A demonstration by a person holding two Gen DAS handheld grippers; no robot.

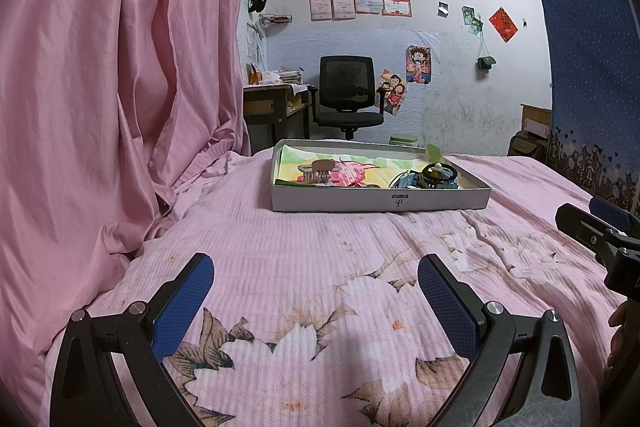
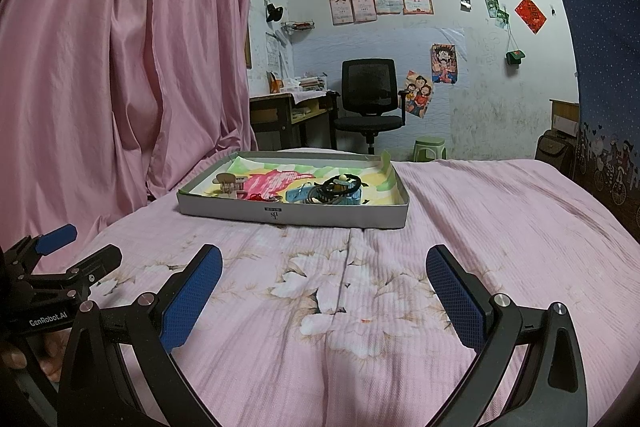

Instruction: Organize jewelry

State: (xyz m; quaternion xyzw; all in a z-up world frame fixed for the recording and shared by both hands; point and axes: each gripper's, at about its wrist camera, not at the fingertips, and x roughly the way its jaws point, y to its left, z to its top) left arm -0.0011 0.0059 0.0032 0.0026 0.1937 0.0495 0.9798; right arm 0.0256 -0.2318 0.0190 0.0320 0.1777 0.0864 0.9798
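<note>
A shallow grey box lid point(image 1: 380, 201) point(image 2: 292, 217) lies on the pink bed, lined with a colourful drawing. Inside it, a brown hair claw point(image 1: 316, 169) point(image 2: 228, 183) sits at the left. A tangle of black hair ties and blue pieces point(image 1: 434, 175) point(image 2: 336, 189) sits at the right, with a red string point(image 2: 260, 197) between them. My left gripper point(image 1: 316, 291) is open and empty, low over the bedspread, well short of the box. My right gripper point(image 2: 324, 287) is open and empty, also short of the box.
A pink curtain point(image 1: 100, 87) hangs along the left. A blue patterned cloth point(image 1: 592, 75) hangs at the right. Beyond the bed stand a black office chair point(image 1: 346, 95), a desk point(image 1: 272, 103) and a green stool point(image 2: 430, 147). The floral bedspread point(image 2: 500, 227) lies around the box.
</note>
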